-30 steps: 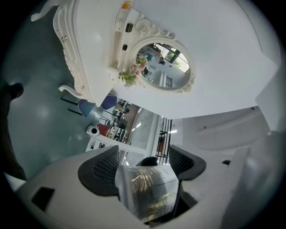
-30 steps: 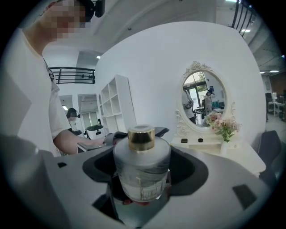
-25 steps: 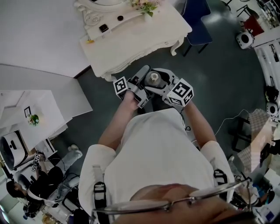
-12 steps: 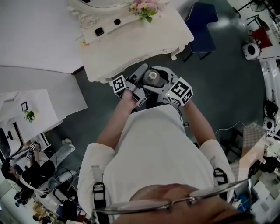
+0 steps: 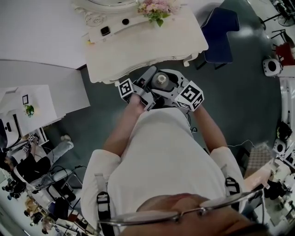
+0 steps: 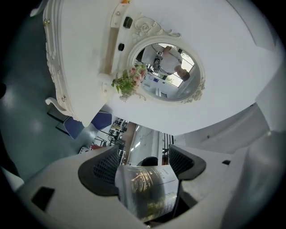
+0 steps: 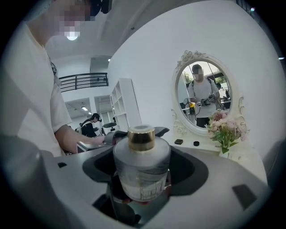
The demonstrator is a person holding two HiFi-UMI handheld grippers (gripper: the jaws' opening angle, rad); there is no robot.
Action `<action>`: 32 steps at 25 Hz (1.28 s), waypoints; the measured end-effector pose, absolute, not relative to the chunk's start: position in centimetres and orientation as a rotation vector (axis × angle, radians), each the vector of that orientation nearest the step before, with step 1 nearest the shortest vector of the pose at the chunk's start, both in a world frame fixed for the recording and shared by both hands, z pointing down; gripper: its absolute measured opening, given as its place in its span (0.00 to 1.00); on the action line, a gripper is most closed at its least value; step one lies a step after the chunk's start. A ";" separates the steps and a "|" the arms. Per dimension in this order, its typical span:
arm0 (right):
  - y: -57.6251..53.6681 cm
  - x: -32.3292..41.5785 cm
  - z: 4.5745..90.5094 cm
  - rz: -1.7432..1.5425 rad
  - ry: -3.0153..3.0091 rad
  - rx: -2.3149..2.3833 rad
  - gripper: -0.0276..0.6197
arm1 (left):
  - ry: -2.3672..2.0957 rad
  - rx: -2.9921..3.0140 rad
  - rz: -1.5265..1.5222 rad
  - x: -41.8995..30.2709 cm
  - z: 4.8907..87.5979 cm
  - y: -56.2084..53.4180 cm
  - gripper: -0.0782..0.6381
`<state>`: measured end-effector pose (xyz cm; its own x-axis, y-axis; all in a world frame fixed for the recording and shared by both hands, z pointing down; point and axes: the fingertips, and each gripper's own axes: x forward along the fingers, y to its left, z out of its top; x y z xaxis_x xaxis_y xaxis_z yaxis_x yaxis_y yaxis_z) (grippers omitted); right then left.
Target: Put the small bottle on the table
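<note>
The left gripper was closed on the small bottle, its ribbed pads pressing the clear body from either side, with the bottle lying crosswise in that view. The right gripper gripped the same bottle with its jaws spread wide around the round glass body. There the bottle stood upright with its gold cap on top and a printed label low on its front. In the head view both grippers met in front of the person's chest. They carried the bottle in the air over the dark floor, just off the front edge of the white dressing table and not on its tabletop. A bunch of pink flowers stood near the tabletop's back edge, toward its right end. A square black item and a round dark one sat on the raised ledge along the back. A blue chair stood just beside the table's right end. Nothing lay on the front part of the tabletop. Only the gripper views showed the ornate oval mirror above the table, with the person reflected in it. The right gripper view alone showed a tall white shelf unit farther back in the room. The head view alone showed another person sitting at lower left, well apart.
</note>
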<state>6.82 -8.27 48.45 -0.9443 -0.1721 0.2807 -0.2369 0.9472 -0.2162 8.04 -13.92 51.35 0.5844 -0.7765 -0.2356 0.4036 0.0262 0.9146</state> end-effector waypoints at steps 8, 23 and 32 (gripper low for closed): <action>-10.4 6.3 49.5 0.379 -2.848 0.251 0.57 | -0.438 1.248 -0.940 7.2 52.3 -16.1 0.58; -18.1 2.1 52.8 0.478 -2.784 0.333 0.57 | -0.375 1.162 -0.953 3.1 56.1 -23.3 0.58; -23.7 -1.5 55.9 0.503 -2.703 0.378 0.57 | -0.365 1.057 -0.956 -0.7 59.7 -28.1 0.58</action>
